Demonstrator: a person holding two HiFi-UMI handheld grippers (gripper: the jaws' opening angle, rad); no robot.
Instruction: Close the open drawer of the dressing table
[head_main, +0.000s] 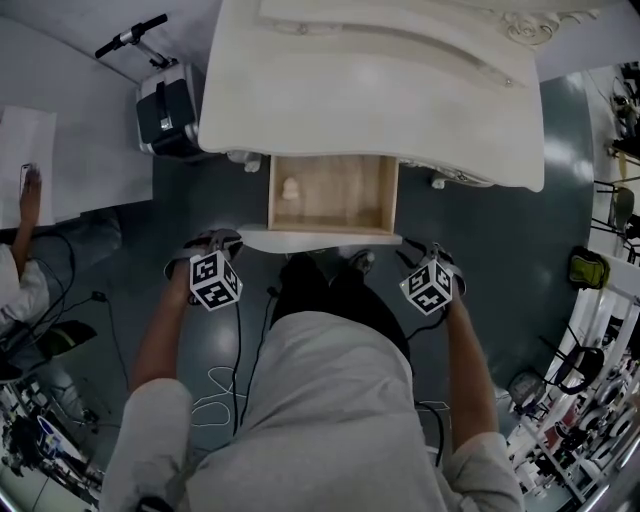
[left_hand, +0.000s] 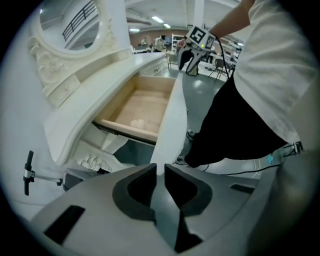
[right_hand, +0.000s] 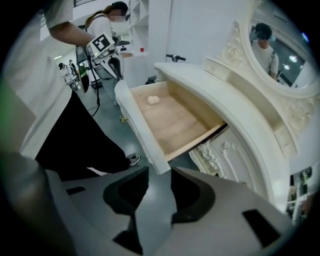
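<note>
The white dressing table (head_main: 370, 90) has its wooden drawer (head_main: 335, 190) pulled out toward me, with a small pale lump (head_main: 290, 188) lying inside. The drawer's white front panel (head_main: 320, 240) runs between my two grippers. My left gripper (head_main: 213, 243) is at the panel's left end, pointing steeply down, its jaws shut to a thin slit just before the panel's end (left_hand: 167, 125). At the panel's right end, my right gripper (head_main: 432, 255) stands open, and the panel's corner (right_hand: 159, 165) sits at the mouth of its jaws. I cannot tell whether either gripper touches the panel.
A black and white case (head_main: 170, 115) stands on the floor left of the table, a scooter handlebar (head_main: 130, 38) behind it. A person (head_main: 20, 280) sits at far left. Cables (head_main: 225, 390) trail on the floor. Racks of gear (head_main: 600, 400) line the right side. An ornate mirror (right_hand: 280, 50) tops the table.
</note>
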